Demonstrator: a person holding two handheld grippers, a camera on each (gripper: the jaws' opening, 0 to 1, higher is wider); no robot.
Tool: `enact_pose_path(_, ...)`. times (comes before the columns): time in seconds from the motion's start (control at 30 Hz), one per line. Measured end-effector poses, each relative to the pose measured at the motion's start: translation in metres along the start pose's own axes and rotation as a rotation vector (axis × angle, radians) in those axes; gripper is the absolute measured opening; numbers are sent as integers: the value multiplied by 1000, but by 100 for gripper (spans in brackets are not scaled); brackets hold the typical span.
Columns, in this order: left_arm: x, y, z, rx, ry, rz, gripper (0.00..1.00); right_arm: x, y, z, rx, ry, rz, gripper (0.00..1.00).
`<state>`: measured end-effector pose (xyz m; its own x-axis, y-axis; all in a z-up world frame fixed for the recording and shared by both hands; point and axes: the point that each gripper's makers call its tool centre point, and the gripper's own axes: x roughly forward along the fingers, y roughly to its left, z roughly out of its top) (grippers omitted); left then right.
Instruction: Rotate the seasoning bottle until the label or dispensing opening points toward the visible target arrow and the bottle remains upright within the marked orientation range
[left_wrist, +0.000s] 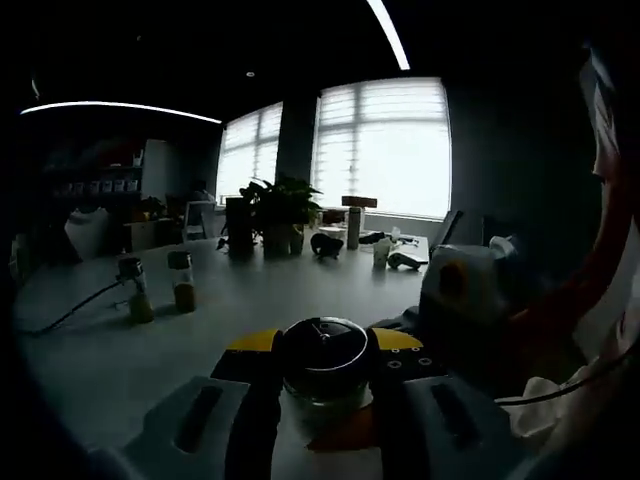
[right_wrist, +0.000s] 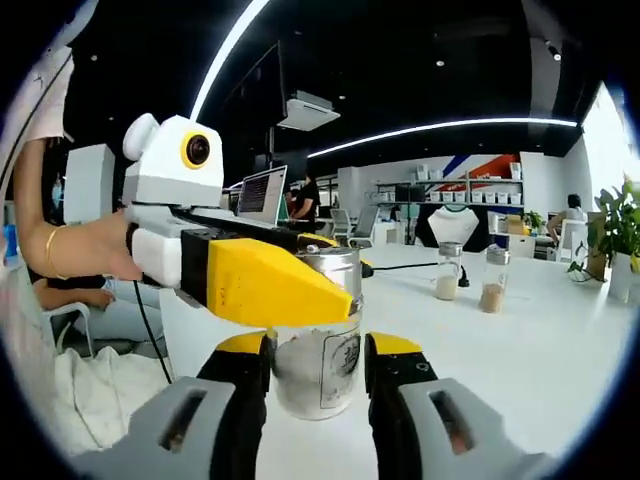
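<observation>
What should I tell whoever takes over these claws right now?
Left claw: closed on the seasoning bottle at its upper part, near the black lid.
Right claw: closed on the same bottle's lower glass body; label faces the right gripper view.
The bottle stands upright on the white table. Two other spice jars stand farther off.
Done: both claws grip the bottle.
Left: no target arrow can be seen, so locate it, rotate the bottle toward it, keep it upright.

an open office: long white table (right_wrist: 560, 340), laptop (right_wrist: 262, 195), wall shelves (right_wrist: 450, 190), blinded windows (left_wrist: 380, 145).
</observation>
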<state>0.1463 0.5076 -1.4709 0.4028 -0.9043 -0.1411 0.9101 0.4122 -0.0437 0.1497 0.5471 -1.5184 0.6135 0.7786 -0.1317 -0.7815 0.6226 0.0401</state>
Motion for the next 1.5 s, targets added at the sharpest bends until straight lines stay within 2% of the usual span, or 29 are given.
enact_pose_path(0.07, -2, -2, 2, -13, -10, -26, 34, -1, 1, 1, 28, -5, 44, 43)
enact_pose_path(0.2, -4, -6, 8, -28, -28, -69, 34, -2, 5, 5, 27, -11, 99, 43)
enact_pose_path(0.23, -4, -10, 7, -8, -19, -88, 34, -2, 9, 4, 24, -1, 124, 42)
enact_pose_path(0.33, -4, -10, 6, 12, -3, -90, 34, -1, 17, 0, 37, 29, 170, 35)
enact_pose_path(0.47, -4, -10, 4, 15, 7, -85, 34, 1, 17, 1, 10, 42, 137, 33)
enact_pose_path(0.57, -7, -5, 7, -74, -30, -70, 34, 1, 18, 4, 45, 42, 116, 33)
enact_pose_path(0.67, -9, -1, 9, -75, -40, -55, 35, 2, 15, 7, 18, 41, 76, 33)
enact_pose_path(0.83, -8, 5, 14, -61, -44, 21, 34, 5, 5, 10, -39, 52, -27, 32)
enact_pose_path(0.97, -7, 6, 13, 2, -23, 89, 34, 5, -4, 10, -97, 61, -130, 32)
enact_pose_path(1.1, -5, 9, 12, 10, -8, 155, 34, 5, -9, 8, -24, 49, -219, 32)
enact_pose_path(1.23, -5, 12, 12, 37, 2, 248, 34, 6, -16, 8, -16, 39, -321, 32)
enact_pose_path(1.3, -5, 13, 12, 49, -2, 287, 34, 8, -16, 8, -1, 30, -336, 32)
enact_pose_path(1.37, -5, 13, 11, 67, 3, 295, 33, 9, -16, 8, 5, 33, -339, 32)
enact_pose_path(1.47, -7, 13, 11, 83, 7, 286, 33, 10, -17, 7, -23, 46, -323, 32)
enact_pose_path(1.5, -7, 12, 10, 104, 20, 265, 33, 10, -16, 6, -17, 54, -307, 32)
